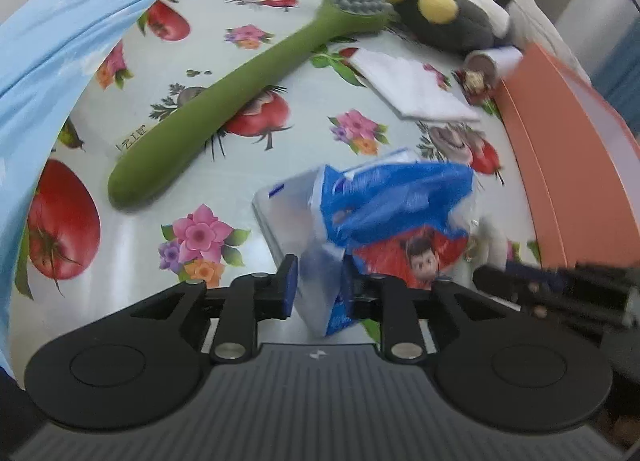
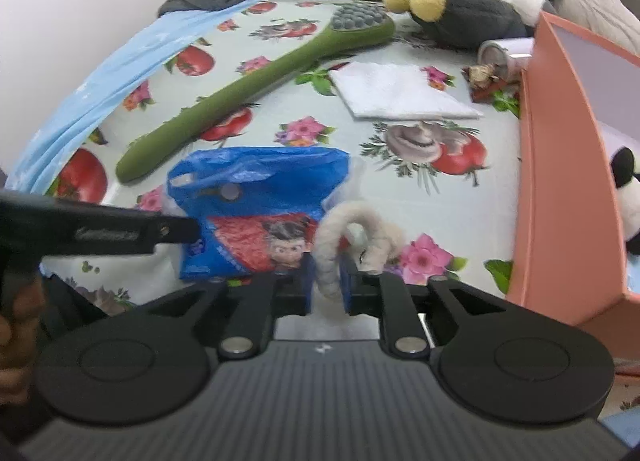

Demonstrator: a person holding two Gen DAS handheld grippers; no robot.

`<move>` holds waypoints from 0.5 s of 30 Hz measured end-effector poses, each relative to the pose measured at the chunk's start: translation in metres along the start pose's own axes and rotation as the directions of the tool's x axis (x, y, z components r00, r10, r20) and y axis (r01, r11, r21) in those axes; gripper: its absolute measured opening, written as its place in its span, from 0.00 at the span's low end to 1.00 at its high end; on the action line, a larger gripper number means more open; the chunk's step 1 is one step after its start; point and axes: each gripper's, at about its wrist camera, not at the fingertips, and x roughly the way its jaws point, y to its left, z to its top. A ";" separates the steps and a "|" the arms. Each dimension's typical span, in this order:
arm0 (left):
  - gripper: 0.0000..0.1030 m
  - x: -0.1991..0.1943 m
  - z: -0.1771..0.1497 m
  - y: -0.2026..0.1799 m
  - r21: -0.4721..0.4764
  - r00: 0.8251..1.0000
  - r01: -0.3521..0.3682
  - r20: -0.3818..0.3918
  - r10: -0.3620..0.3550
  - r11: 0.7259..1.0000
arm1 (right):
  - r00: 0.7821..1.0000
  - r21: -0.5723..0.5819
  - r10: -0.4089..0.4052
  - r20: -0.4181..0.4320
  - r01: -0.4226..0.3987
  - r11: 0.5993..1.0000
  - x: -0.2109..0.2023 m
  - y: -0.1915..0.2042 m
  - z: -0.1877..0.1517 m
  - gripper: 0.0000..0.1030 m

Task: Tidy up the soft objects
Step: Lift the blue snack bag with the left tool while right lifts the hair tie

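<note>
surface: counter point(image 2: 500, 197) under a tomato-and-flower print cloth; pale blue sheet point(image 1: 48, 61) draped over its left edge.
left hand-held gripper point(image 1: 318, 281): closed on the near corner of a blue tissue pack point(image 1: 384, 205); the pack looks tilted, far end low near the cloth.
right hand-held gripper point(image 2: 328, 285): clamped on a cream fuzzy loop point(image 2: 352, 233), just right of the pack and apparently attached to its handle end.
destination (judged): orange bin point(image 2: 560, 181) at right, a panda plush point(image 2: 626, 201) already inside.
other soft items: grey plush with yellow ears point(image 2: 464, 13) and folded white cloth point(image 2: 400, 93) farther back, untouched.
non-soft: green massage brush point(image 2: 256, 89) lies diagonally, just behind the pack.
risk 1: wrapper is thin and slick; a corner pinch could slip or tear it if the grippers pull apart.
risk 2: a swing toward the bin may catch the pack on the bin's near wall.
risk 3: frames are blurred, so grip depth on the loop cannot be confirmed.
</note>
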 end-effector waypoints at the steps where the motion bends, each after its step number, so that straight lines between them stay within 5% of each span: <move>1: 0.37 -0.002 0.000 0.001 0.009 1.000 0.014 0.000 -0.014 1.000 | 1.000 0.015 -0.003 0.002 0.002 1.000 -0.001 -0.002 0.000 0.40; 3: 0.51 -0.008 0.000 0.001 0.038 0.999 0.032 0.016 -0.032 0.999 | 1.000 0.055 -0.007 0.018 0.006 0.998 -0.004 -0.007 0.003 0.53; 5: 0.52 -0.013 0.002 0.000 0.075 0.999 0.028 0.034 -0.031 0.997 | 0.999 0.105 -0.037 0.037 0.033 0.994 -0.003 -0.011 0.005 0.63; 10: 0.61 -0.023 0.010 -0.015 0.265 0.994 -0.044 0.106 0.016 0.963 | 0.997 0.165 -0.080 0.010 0.077 0.983 0.016 -0.016 0.010 0.64; 15: 0.62 -0.025 0.025 -0.026 0.392 0.988 -0.021 0.148 -0.041 0.920 | 0.997 0.191 -0.071 -0.038 0.077 0.979 0.037 -0.014 0.008 0.63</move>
